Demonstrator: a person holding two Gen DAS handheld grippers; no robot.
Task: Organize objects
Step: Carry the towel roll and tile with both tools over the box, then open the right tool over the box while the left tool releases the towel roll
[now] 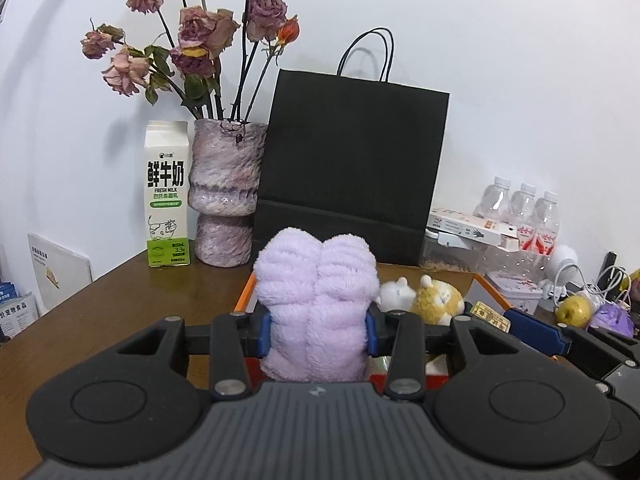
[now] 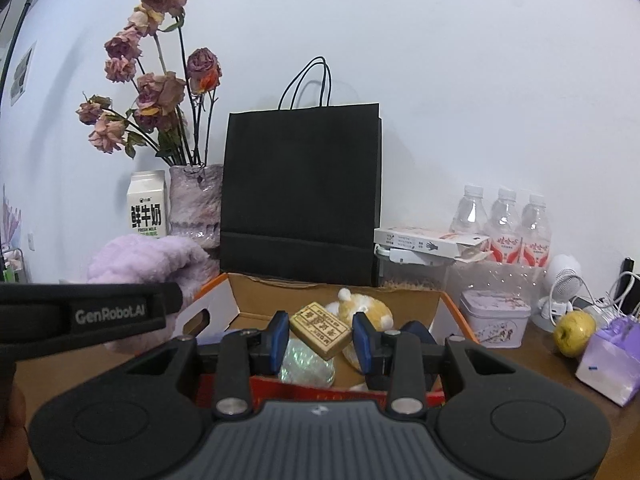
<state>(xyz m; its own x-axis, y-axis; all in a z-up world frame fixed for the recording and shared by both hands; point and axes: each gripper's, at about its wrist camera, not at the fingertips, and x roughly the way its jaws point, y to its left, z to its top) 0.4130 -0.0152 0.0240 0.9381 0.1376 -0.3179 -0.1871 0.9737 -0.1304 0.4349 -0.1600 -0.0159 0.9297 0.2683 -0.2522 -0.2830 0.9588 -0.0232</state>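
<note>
Lilac fleece bundle point(image 1: 316, 312) clamped in my left gripper point(image 1: 318, 330); only right-wrist view shows my right gripper point(image 2: 320, 342) pinching tan block point(image 2: 320, 330) over box point(image 2: 400, 300).

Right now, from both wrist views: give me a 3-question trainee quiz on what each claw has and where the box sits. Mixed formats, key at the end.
1. True or false: the left claw is shut on the purple fluffy towel.
2. Multiple choice: what does the right claw hold? A) the yellow apple B) the tan rectangular block C) the milk carton
3. Fill in: the cardboard box with the plush toy inside sits directly in front of the black paper ____.

Key: 1 true; 2 B; 3 bag
</note>
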